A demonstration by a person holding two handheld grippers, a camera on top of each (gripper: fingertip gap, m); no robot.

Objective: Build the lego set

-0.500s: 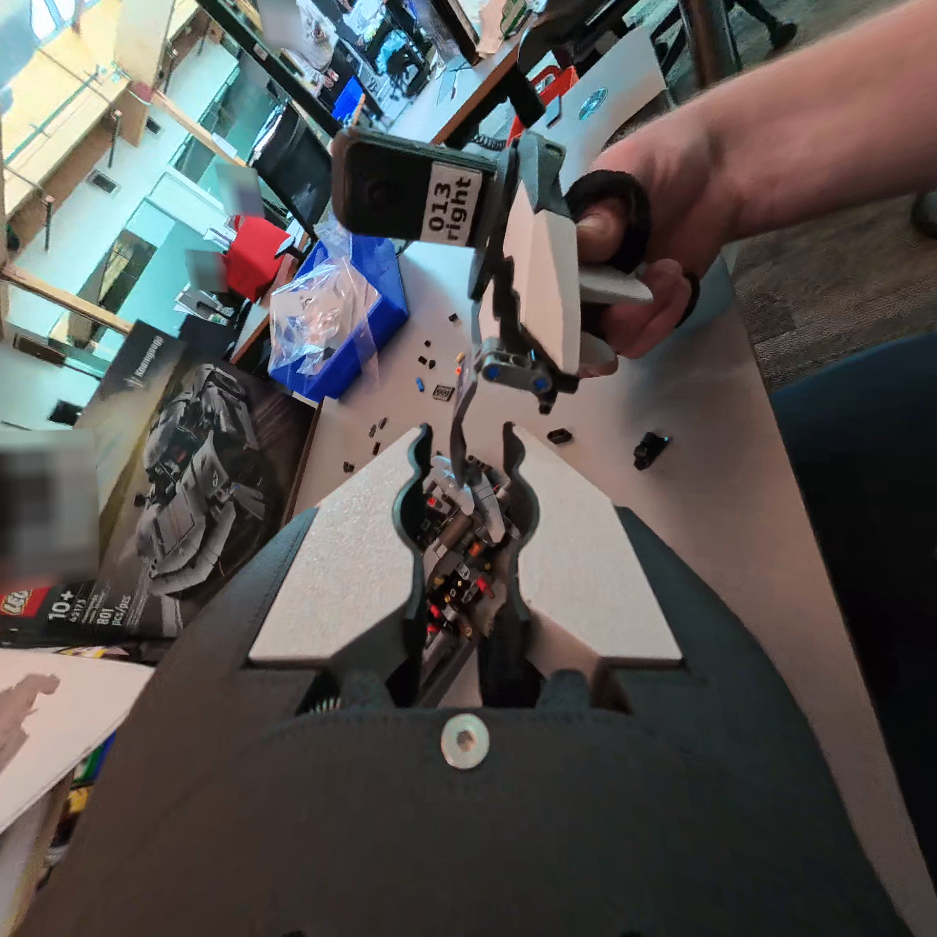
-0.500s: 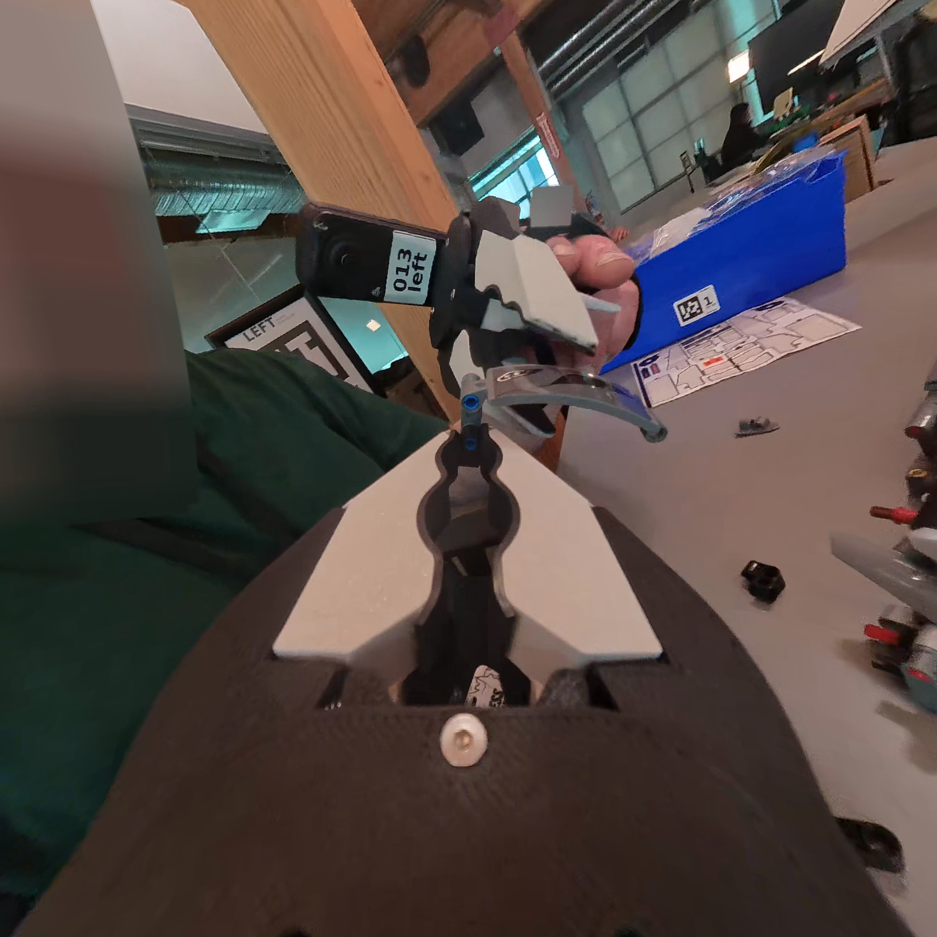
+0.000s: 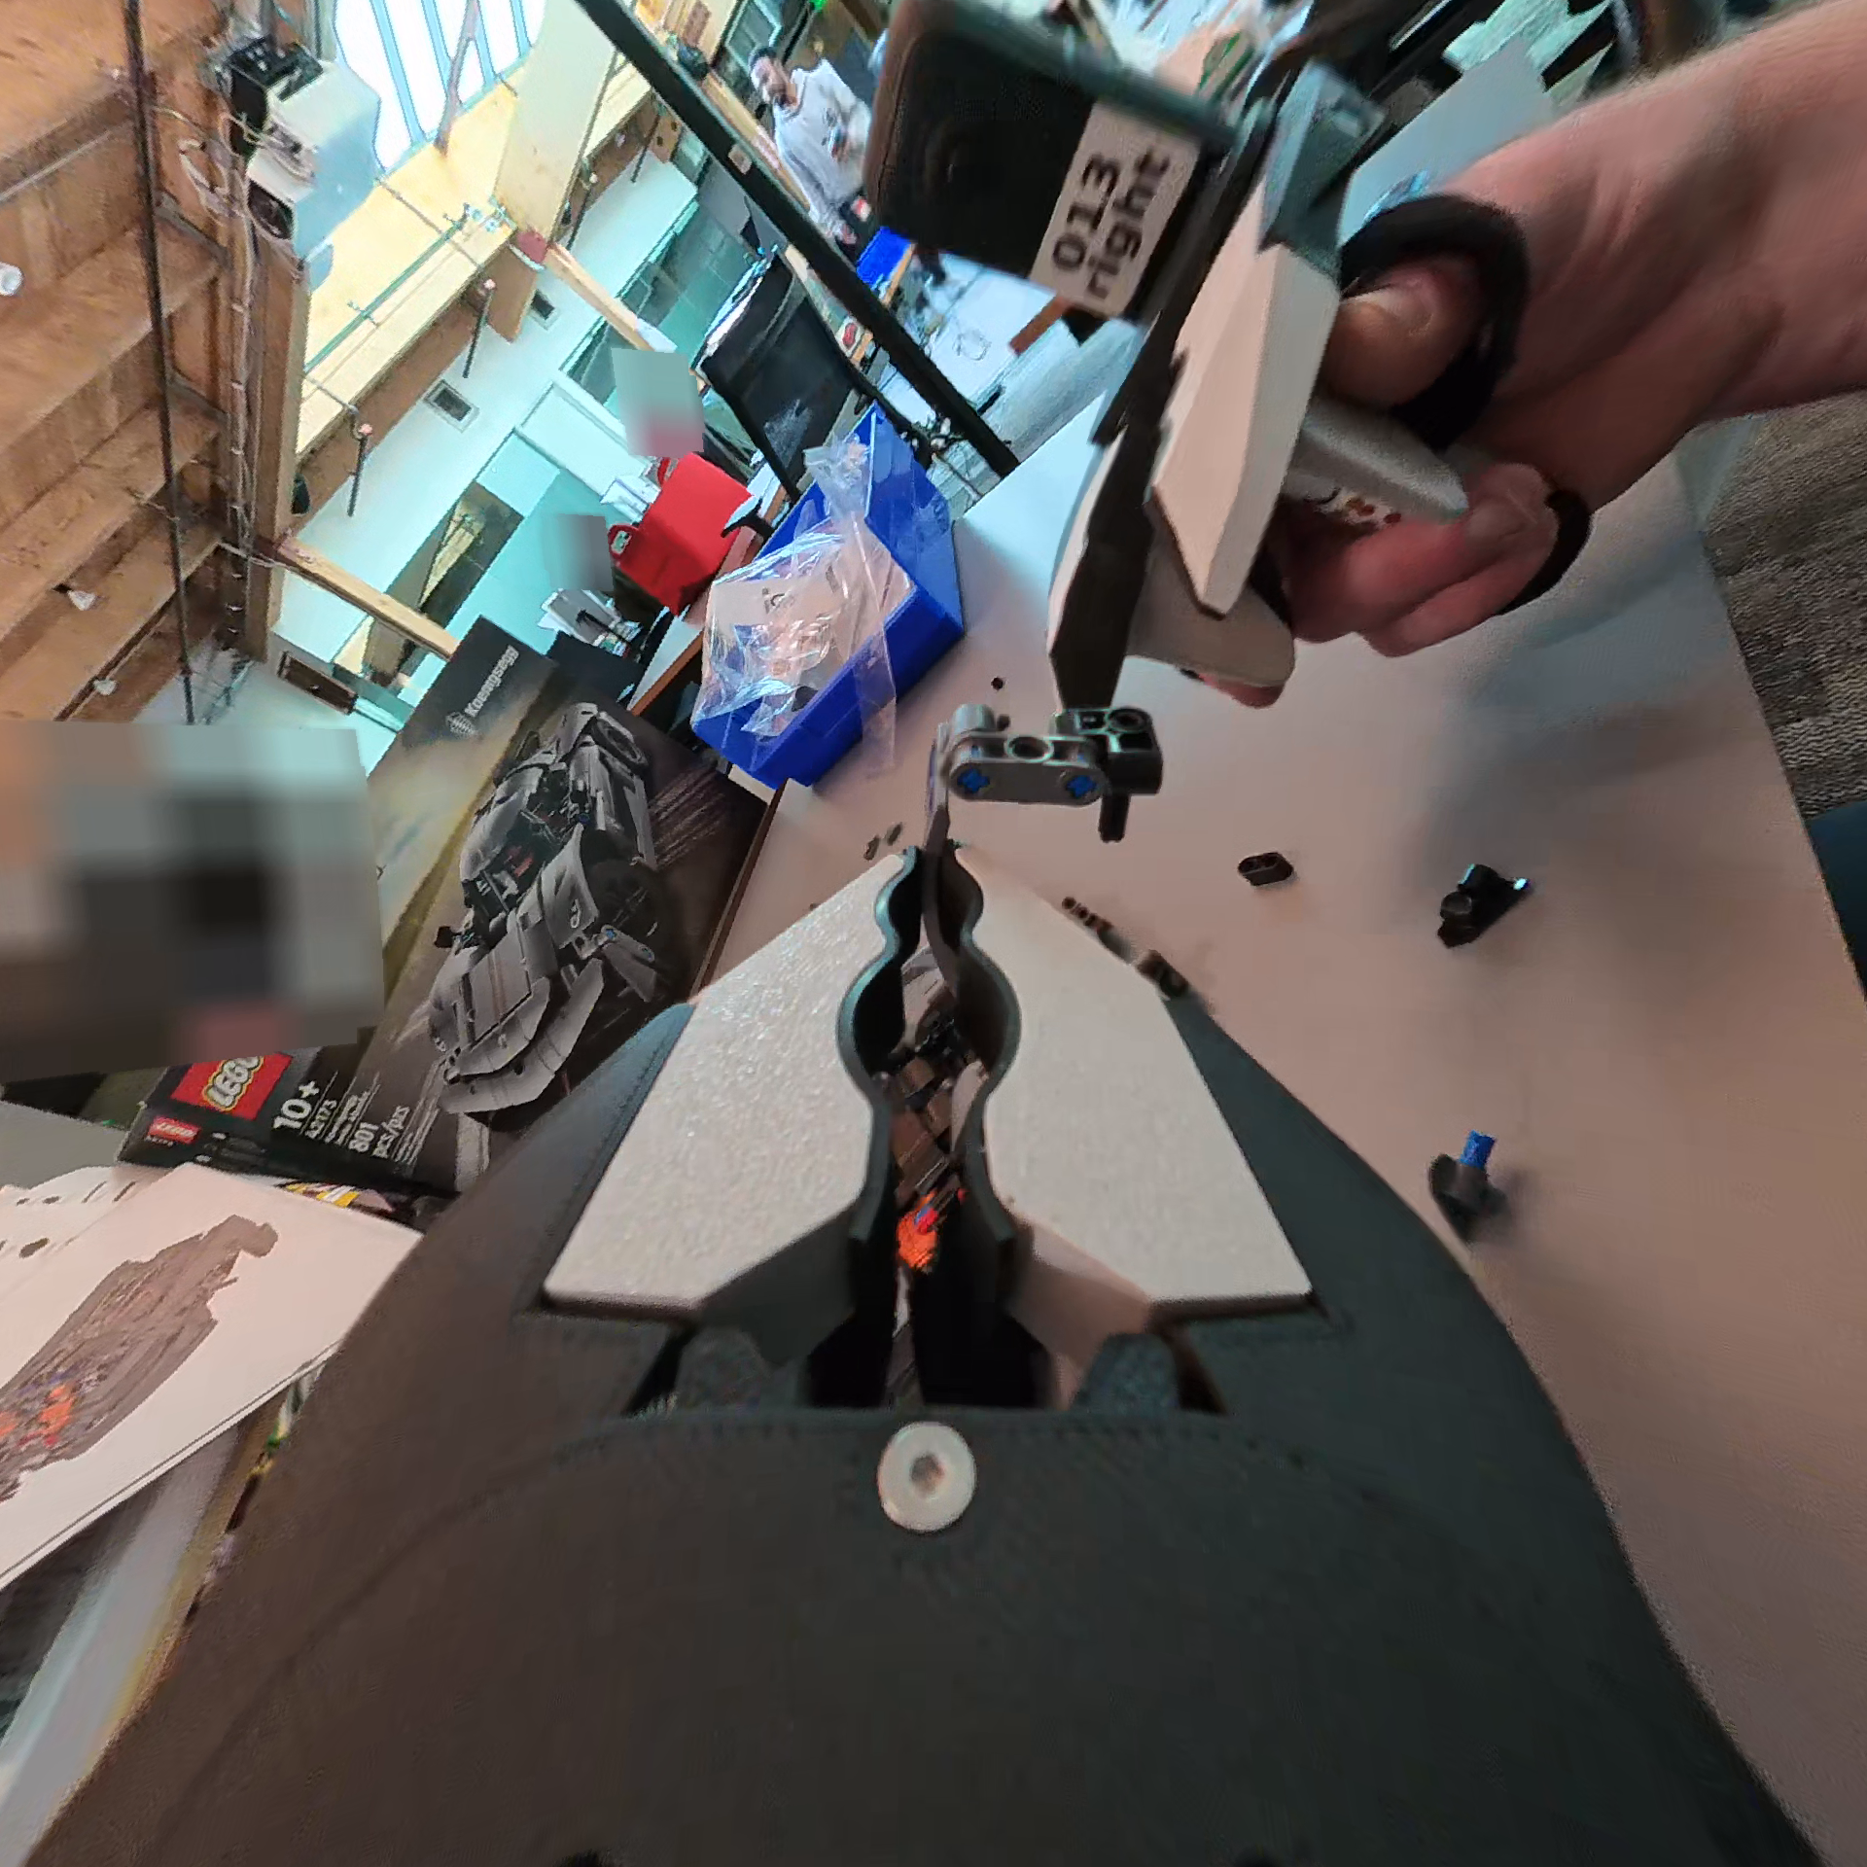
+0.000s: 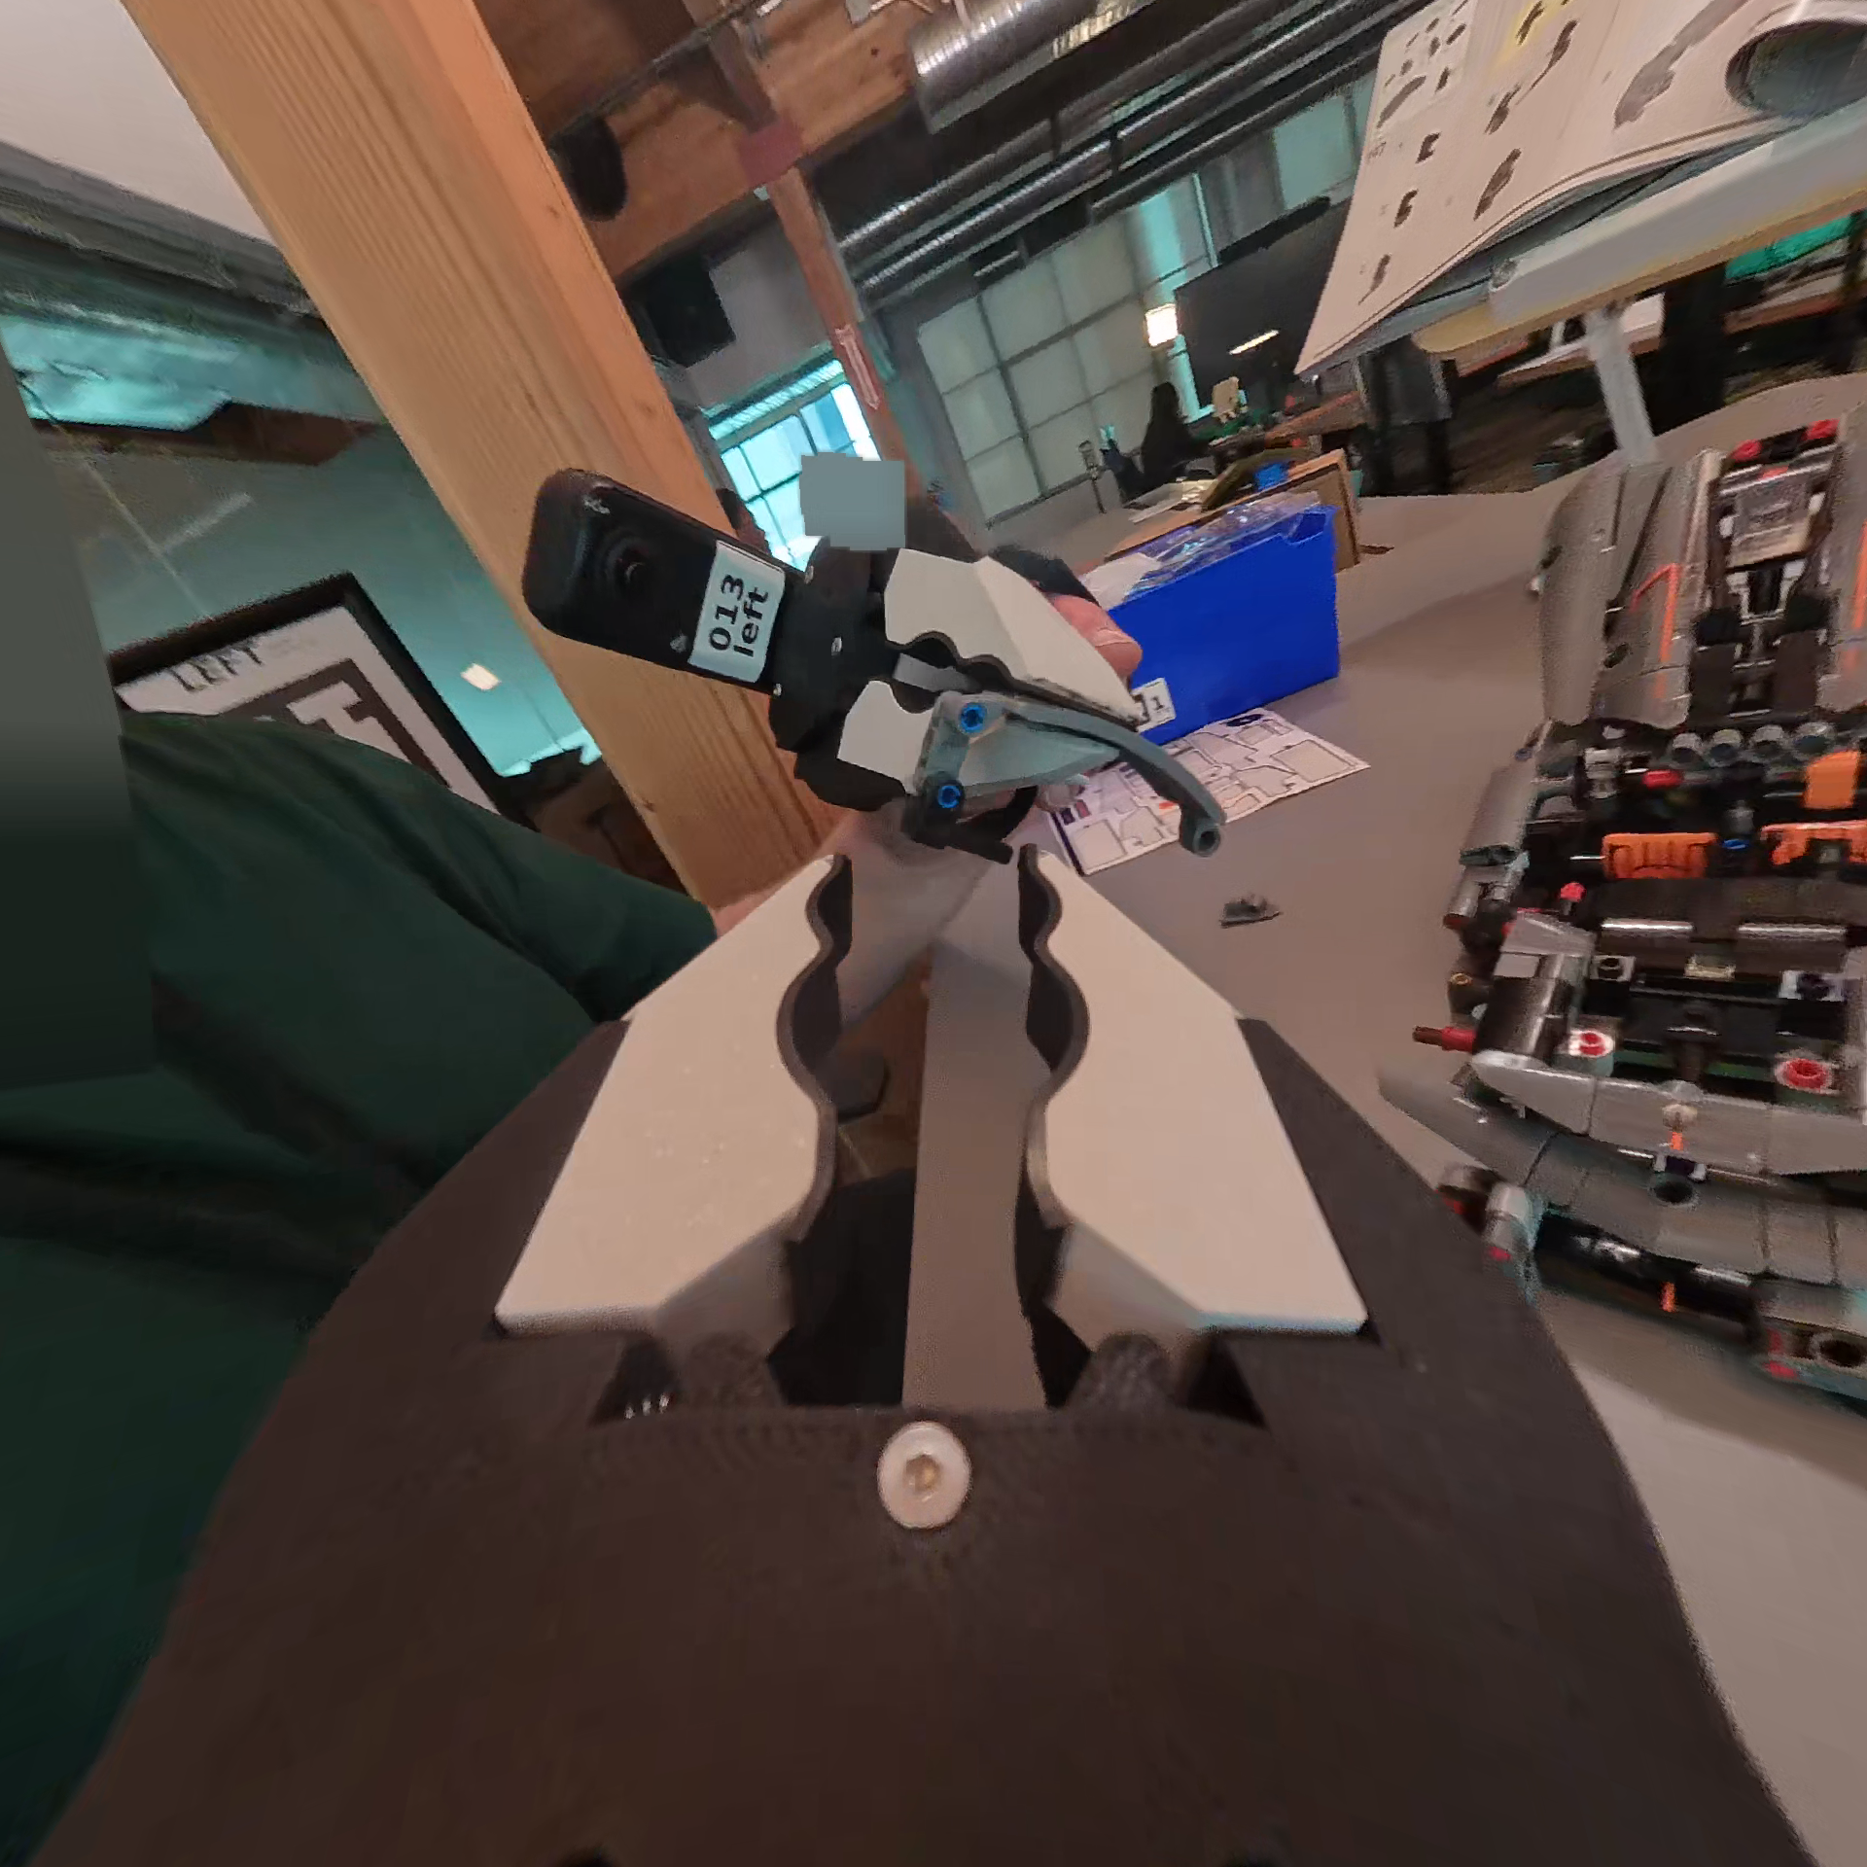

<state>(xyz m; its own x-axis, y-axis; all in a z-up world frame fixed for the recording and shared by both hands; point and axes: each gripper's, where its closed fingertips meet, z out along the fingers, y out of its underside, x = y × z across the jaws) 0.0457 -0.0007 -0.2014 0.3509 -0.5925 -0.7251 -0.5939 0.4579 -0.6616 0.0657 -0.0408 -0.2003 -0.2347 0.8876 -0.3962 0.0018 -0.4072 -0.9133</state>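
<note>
Left wrist view: my left gripper [image 3: 935,869] clamped on grey curved panel piece [image 3: 1020,768], lifted above table [image 3: 1515,1061].
Right wrist view: my right gripper [image 4: 935,889] empty, jaws parted; lego car [image 4: 1657,909] at right on table.

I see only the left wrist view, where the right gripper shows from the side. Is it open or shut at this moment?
Observer: Open. In its own view the right gripper has a wide gap between the fingers, and nothing is in it.
Operator: And the piece in my left gripper, how does it look from there?
Observer: The grey panel piece in the left gripper has a curved arm that ends in a small tube.
Operator: Where is the car model?
Observer: The car model stands on the table, to the right of the right gripper, apart from it.
</note>
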